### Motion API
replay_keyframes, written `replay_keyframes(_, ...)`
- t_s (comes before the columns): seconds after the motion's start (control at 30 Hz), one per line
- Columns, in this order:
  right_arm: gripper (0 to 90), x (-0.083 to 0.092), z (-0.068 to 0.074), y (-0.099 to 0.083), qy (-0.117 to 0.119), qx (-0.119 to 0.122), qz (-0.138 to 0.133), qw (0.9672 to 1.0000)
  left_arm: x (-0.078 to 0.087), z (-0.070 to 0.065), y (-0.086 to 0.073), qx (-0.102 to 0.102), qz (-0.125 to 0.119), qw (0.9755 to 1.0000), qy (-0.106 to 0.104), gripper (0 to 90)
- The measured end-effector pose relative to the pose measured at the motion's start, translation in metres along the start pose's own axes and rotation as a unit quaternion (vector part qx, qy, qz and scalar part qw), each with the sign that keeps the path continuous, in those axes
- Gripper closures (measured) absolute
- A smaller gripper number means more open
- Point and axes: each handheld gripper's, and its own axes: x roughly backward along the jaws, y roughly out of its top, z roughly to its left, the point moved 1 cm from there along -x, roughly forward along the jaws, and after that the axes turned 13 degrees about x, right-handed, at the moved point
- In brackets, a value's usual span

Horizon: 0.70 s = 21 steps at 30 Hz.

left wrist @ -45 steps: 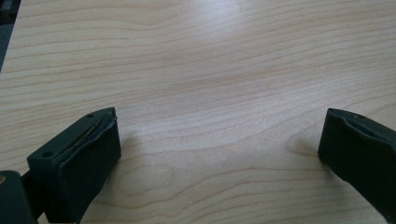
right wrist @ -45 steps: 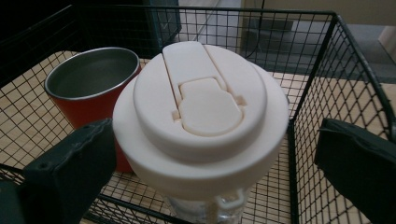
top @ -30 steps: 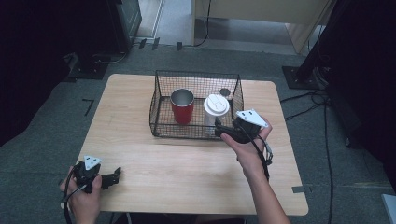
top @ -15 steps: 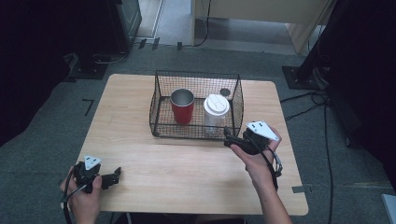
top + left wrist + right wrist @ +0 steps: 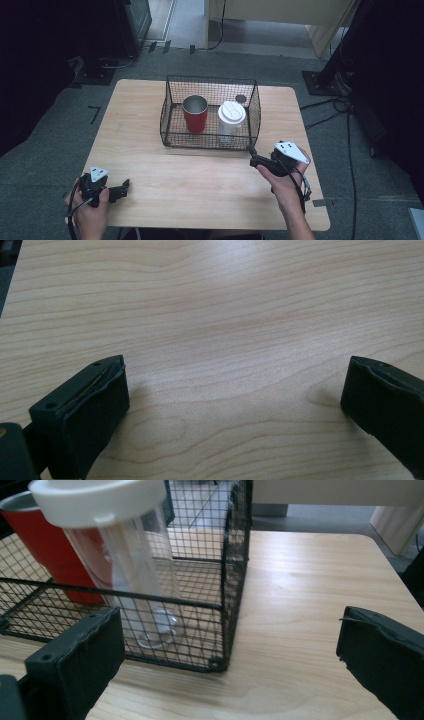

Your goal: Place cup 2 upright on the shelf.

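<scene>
A black wire basket (image 5: 172, 97) stands at the table's far middle. Inside it are a red cup (image 5: 195, 114) with a metal rim and a clear tumbler (image 5: 231, 120) with a white lid. In the right gripper view the tumbler (image 5: 132, 565) and red cup (image 5: 50, 545) stand behind the basket's mesh (image 5: 235, 580). My right gripper (image 5: 254, 157) is open and empty, just off the basket's near right corner. My left gripper (image 5: 121, 187) is open and empty near the table's front left corner, low over bare wood (image 5: 225, 340).
The wooden table (image 5: 200, 200) has free room in front of the basket and between the two hands. A small dark disc (image 5: 241, 98) lies in the basket's back right. Dark equipment stands and cables (image 5: 330, 107) lie on the floor around the table.
My right gripper has drawn back from the basket's near right side toward the front of the table. The left gripper has not moved.
</scene>
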Motion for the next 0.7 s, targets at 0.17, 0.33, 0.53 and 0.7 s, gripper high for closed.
replay_keyframes(0.17, 0.0, 0.003, -0.009, -0.013, -0.009, -0.008, 0.009, 0.9999, 0.0, 0.0, 0.0, 0.0, 0.0, 1.0, 0.0, 0.0)
replay_keyframes(0.33, 0.0, 0.005, -0.018, -0.026, -0.019, -0.015, 0.018, 0.9996, 0.0, 0.0, 0.0, 0.0, 0.0, 1.0, 0.0, 0.0)
replay_keyframes(0.53, 0.0, 0.009, -0.029, -0.042, -0.029, -0.025, 0.027, 0.9989, 0.0, 0.0, 0.0, 0.0, 0.0, 1.0, 0.0, 0.0)
replay_keyframes(0.7, 0.0, 0.012, -0.037, -0.056, -0.04, -0.03, 0.037, 0.9981, 0.0, 0.0, 0.0, -0.001, 0.001, 1.0, 0.0, 0.0)
